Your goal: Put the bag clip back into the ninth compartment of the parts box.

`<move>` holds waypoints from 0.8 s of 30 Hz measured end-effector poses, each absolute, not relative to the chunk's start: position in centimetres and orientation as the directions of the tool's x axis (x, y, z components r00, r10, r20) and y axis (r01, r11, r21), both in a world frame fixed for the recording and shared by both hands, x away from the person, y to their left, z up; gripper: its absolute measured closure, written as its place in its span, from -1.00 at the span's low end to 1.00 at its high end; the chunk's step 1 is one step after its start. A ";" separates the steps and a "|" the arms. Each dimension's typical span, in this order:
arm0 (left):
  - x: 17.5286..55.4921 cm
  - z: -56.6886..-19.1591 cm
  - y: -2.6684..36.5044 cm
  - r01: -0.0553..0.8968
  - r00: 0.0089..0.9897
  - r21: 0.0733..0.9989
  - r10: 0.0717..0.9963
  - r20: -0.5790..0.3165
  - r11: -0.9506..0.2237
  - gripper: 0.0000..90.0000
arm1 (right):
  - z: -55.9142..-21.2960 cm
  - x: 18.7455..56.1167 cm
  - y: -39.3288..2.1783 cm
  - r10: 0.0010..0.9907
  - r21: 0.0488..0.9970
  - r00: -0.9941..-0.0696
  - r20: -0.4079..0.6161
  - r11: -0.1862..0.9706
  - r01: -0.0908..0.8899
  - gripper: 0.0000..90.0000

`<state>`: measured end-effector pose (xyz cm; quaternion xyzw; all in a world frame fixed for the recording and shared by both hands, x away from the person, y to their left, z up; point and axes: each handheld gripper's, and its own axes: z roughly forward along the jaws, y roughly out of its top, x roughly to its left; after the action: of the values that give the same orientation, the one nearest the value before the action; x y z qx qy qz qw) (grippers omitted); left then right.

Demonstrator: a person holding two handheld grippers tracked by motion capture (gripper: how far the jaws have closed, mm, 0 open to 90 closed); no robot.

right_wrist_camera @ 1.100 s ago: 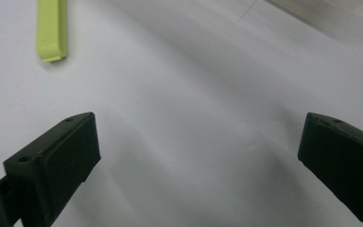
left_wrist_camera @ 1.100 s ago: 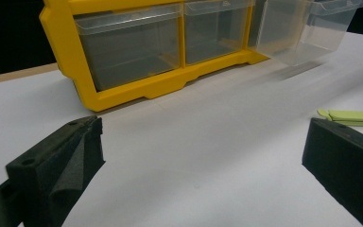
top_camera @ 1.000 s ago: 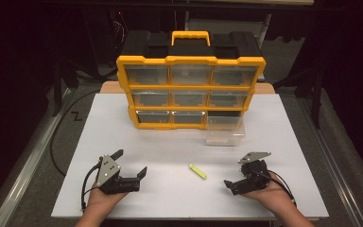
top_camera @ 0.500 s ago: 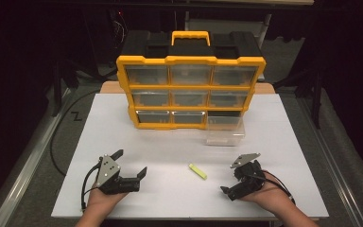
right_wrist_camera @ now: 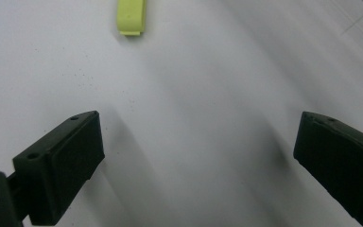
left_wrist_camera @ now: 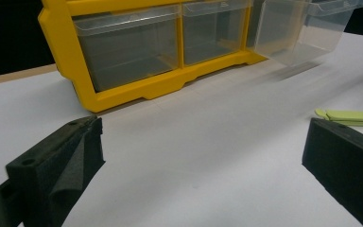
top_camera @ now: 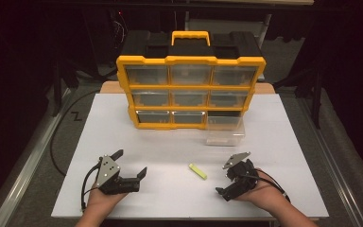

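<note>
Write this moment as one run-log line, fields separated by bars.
left gripper: open, empty | right gripper: open, empty, aimed at green clip | clip: flat on table | clear drawer: pulled out

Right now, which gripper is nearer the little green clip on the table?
Right. The right gripper sits just right of the green clip; the left gripper is farther off to its left.

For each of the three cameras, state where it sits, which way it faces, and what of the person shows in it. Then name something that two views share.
High view: above the person's side, facing forward and down on the white table; both forearms, left gripper and right gripper show.
Left gripper view: rides the left gripper, low over the table, facing the yellow organizer; its two black jaws stand wide apart.
Right gripper view: rides the right gripper, looking down on the table; its jaws stand wide apart.
Shared: the green strip shows in all three.
</note>
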<state>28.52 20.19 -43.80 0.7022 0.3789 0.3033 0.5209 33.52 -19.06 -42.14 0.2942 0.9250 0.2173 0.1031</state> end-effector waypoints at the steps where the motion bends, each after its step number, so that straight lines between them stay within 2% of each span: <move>1: 28.5 -43.8 20.2 0.216 0.529 0.961 0.848 0.032 -0.171 -0.99 | -42.1 33.6 -19.0 0.583 0.461 -0.810 -0.065 0.737 0.494 -0.90; 12: 28.5 -43.8 20.2 0.217 0.533 0.961 0.846 0.031 -0.172 -0.99 | -41.9 34.0 -17.6 0.578 0.454 -0.813 -0.065 0.743 0.492 -0.83; 24: 28.6 -43.8 20.2 0.218 0.537 0.961 0.843 0.028 -0.171 -0.99 | -41.2 34.7 -15.9 0.566 0.430 -0.822 -0.070 0.760 0.487 -0.60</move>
<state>28.55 20.21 -43.82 0.7044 0.3765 0.2992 0.5221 34.71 -15.90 -41.21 0.2820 0.9330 0.2007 0.0980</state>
